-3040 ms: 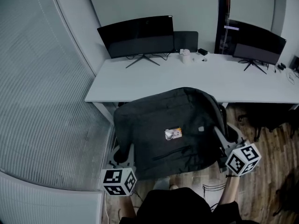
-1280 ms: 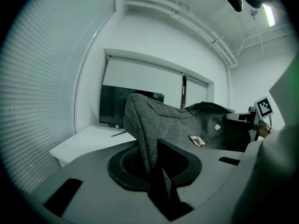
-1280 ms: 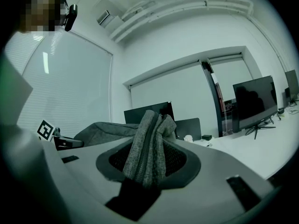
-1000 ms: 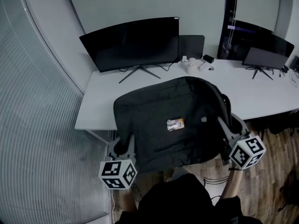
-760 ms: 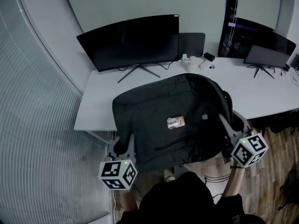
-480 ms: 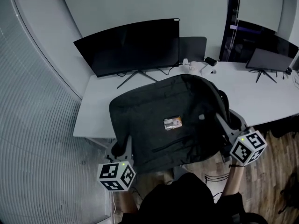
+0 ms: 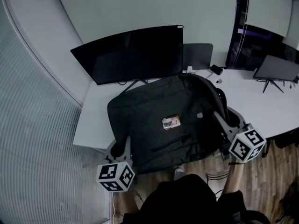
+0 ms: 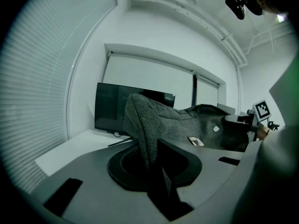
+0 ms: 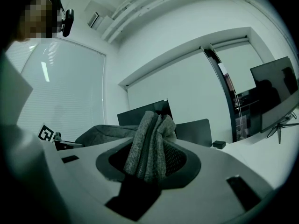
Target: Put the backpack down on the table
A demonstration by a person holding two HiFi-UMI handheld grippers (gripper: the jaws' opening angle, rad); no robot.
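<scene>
Head view: the backpack [image 7: 168, 120] hangs between my left gripper [image 7: 122, 146] and right gripper [image 7: 223, 122] over the worktop's [image 7: 91, 120] near edge, and a swing to the far side could clip the near monitor [image 7: 131, 55]. Left gripper view: fingers clenched on one thin fold, which I reckon could slip. Right gripper view: fingers clamped on bunched fabric, so the tally's one backpack, two grippers, two monitors.

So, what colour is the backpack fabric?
The backpack is dark grey, woven-looking; the right gripper view shows it best.
</scene>
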